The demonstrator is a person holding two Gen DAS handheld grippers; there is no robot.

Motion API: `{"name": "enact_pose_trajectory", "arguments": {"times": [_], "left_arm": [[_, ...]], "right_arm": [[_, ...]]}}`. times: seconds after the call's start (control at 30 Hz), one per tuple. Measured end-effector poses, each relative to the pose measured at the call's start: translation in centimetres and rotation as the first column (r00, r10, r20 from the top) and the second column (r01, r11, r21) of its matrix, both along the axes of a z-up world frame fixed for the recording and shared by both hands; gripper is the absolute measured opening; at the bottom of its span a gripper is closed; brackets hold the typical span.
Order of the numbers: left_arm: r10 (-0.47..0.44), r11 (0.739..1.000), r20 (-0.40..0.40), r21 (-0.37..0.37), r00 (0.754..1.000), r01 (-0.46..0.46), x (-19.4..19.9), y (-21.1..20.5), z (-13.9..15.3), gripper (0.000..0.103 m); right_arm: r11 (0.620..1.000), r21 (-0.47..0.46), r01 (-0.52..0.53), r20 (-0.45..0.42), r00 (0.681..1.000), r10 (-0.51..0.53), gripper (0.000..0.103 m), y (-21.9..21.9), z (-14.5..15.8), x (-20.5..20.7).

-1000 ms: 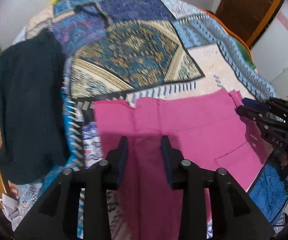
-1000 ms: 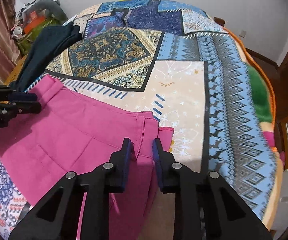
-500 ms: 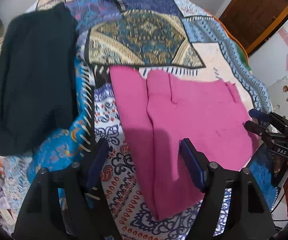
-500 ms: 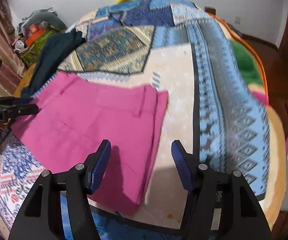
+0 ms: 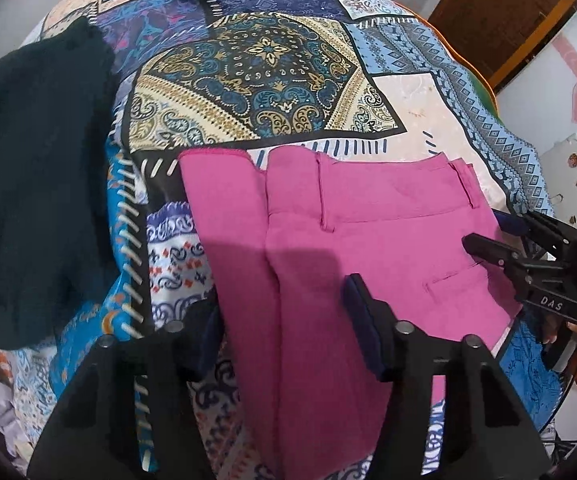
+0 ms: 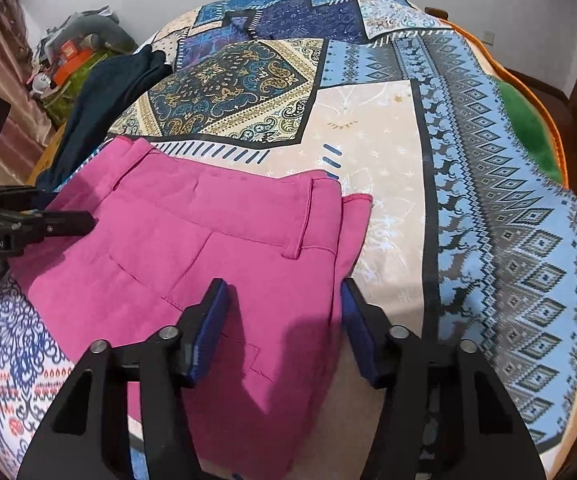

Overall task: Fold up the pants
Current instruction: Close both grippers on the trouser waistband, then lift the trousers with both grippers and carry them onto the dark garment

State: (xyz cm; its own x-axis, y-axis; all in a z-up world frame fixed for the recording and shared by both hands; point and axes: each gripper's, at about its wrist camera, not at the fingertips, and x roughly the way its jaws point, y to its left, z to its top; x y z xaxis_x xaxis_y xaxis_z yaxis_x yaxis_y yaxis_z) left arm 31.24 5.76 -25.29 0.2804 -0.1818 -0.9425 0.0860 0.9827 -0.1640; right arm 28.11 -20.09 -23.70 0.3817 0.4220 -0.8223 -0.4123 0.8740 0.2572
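both grippers, left [image 5: 284, 320] and right [image 6: 284, 320], have let go of the folded pink cotton pants [image 5: 348, 248], now flat on the patterned bedspread [image 5: 256, 72]; jaws apart, closing, gripping nothing. this fold looks finished.

A dark green garment [image 5: 36, 184] lies on the patterned bedspread [image 5: 272, 76].
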Motion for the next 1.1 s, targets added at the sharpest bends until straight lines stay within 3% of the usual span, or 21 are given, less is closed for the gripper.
{"name": "enact_pose_trajectory", "arguments": {"times": [0.07, 0.23, 0.27, 0.6, 0.8, 1.1], "left_arm": [[0.007, 1.0, -0.007, -0.03, 1.0, -0.008, 0.2, 0.1, 0.0, 0.035], [0.022, 1.0, 0.015, -0.016, 1.0, -0.022, 0.2, -0.3, 0.3, 0.024], [0.018, 1.0, 0.026, -0.004, 1.0, -0.018, 0.0, -0.5, 0.5, 0.017], [-0.002, 0.999, 0.177, 0.049, 0.984, -0.007, -1.4, -0.3, 5.5, 0.013], [0.036, 0.996, 0.301, 0.067, 0.953, -0.059, -2.1, 1.7, 10.5, 0.013], [0.142, 0.98, 0.401, 0.075, 0.905, -0.187, -2.2, 7.3, 14.7, 0.013]], "right_arm": [[1.0, 0.004, 0.03, -0.004, 1.0, -0.03, 0.029, -0.3, -0.1, 0.3], [0.999, 0.02, 0.048, -0.007, 0.999, -0.048, 0.015, -0.9, 0.3, 0.9], [0.999, 0.019, 0.049, 0.0, 0.999, -0.049, 0.013, -1.0, 0.6, 0.8], [0.999, 0.028, 0.04, 0.135, 0.99, -0.044, 0.011, -0.6, 5.3, -0.1], [0.998, 0.054, 0.025, 0.227, 0.973, -0.036, 0.011, 0.9, 9.4, 0.3], [0.998, 0.049, -0.051, 0.347, 0.937, 0.031, 0.011, 6.4, 14.6, 1.8]]}}
